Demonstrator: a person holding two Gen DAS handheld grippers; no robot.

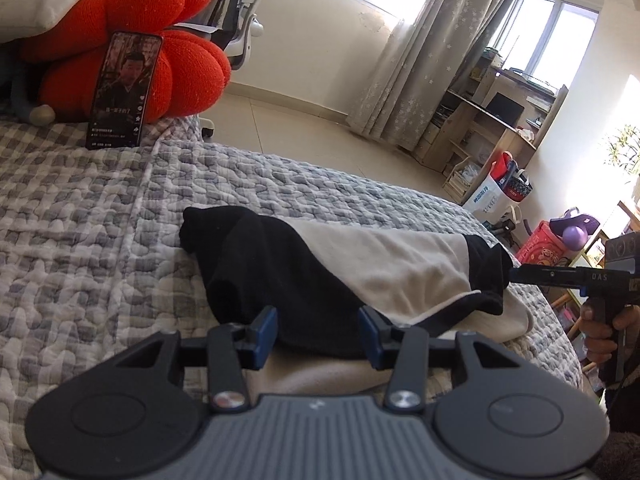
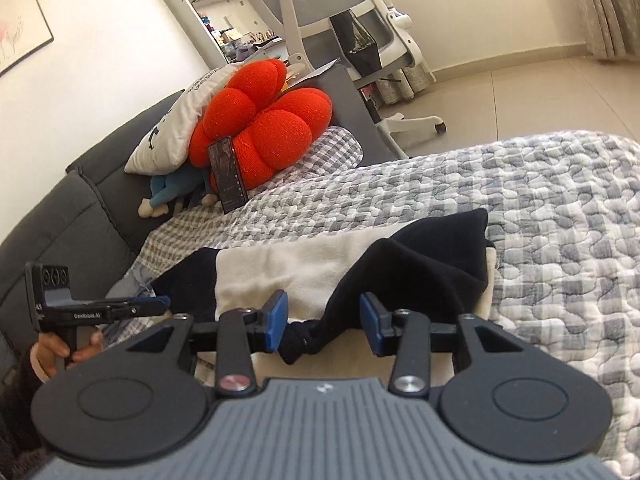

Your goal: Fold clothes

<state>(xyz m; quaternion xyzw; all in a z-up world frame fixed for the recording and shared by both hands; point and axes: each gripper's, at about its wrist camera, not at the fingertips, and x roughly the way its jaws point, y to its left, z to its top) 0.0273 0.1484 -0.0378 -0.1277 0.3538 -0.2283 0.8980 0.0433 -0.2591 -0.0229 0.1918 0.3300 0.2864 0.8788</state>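
**Folded black-and-cream garment lies between two parted grippers**

The black-and-cream garment [image 1: 360,272] lies folded on the quilt, straight ahead of the left gripper [image 1: 318,334]. Its dark near edge runs between that gripper's blue pads [image 1: 266,332], which stand apart and do not press on the cloth. A cream panel covers the middle of the garment, with black fabric at both ends; the far black end bunches up beyond and to the left of the left gripper's tips.

Seen from the right wrist, the same garment [image 2: 420,272] sits just ahead of the right gripper [image 2: 324,322]. A crumpled black corner droops into the gap between its blue pads [image 2: 278,320], close to the left one, but the jaws are parted and nothing is clamped. The cream panel stretches away to the left of this gripper, toward the other gripper, which a hand [image 2: 56,354] holds at the garment's opposite end.

Under everything spreads a grey-and-white checked quilt [image 1: 100,240], reaching well past both grippers. Farther off, ahead and to the left of the left gripper, a phone [image 1: 124,90] with a lit screen leans upright against an orange-red pumpkin-shaped cushion [image 1: 188,68]. A white pillow [image 2: 176,120] rests beside the cushion against the grey sofa back [image 2: 80,216], and a white office chair [image 2: 340,20] stands on the tiled floor beyond.
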